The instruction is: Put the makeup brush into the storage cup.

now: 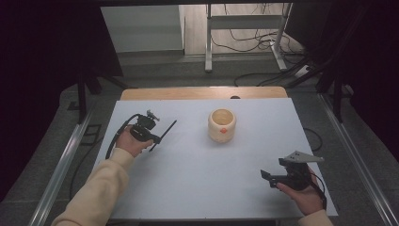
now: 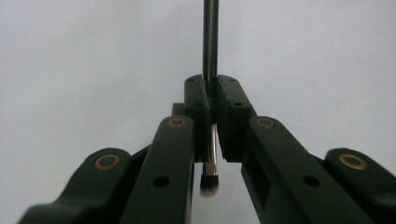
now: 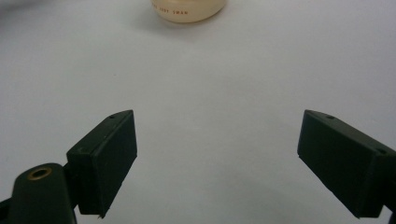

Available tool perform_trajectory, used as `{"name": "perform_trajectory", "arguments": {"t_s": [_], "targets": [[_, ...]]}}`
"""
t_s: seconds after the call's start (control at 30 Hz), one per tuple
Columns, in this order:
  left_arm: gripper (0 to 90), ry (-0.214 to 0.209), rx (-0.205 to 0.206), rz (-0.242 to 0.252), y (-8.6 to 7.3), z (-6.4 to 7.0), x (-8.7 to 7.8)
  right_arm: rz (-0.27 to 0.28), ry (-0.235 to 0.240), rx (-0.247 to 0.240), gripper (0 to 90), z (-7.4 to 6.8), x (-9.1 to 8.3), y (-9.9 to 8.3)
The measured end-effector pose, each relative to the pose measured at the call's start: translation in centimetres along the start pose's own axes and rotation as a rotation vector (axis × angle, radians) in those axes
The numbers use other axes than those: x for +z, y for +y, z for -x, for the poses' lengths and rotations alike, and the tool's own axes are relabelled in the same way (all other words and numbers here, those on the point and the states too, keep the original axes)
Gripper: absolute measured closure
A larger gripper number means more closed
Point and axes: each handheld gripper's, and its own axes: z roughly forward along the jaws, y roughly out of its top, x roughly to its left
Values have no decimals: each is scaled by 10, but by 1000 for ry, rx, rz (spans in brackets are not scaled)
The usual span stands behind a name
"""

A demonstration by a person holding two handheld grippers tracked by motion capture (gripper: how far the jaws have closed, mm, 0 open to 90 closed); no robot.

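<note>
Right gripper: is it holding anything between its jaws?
No, in the right gripper view the right gripper has its jaws spread wide with only bare white table between them.

1. High view sits above the near edge, looking forward and down over the whole desk (image 1: 188, 179).
2. Left gripper view rides super close, staring along its jaws at bare desk.
3. Right gripper view is low, facing the cream cup (image 3: 189, 11), which the high view also catches.
</note>
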Motion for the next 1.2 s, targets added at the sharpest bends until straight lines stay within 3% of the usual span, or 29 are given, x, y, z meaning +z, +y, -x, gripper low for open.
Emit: {"name": "perform_trajectory", "arguments": {"t_s": [0.57,0.8,1.2], "targets": [[840,-23,33,14,-6,9,-7,-5,-4,-1,118,1,1,-1],[840,-64,44,34,-9,14,-11,-6,-4,1,118,1,1,-1],[840,-75,76,53,-18,25,-14,-3,-7,-1,119,1,1,0]]}}
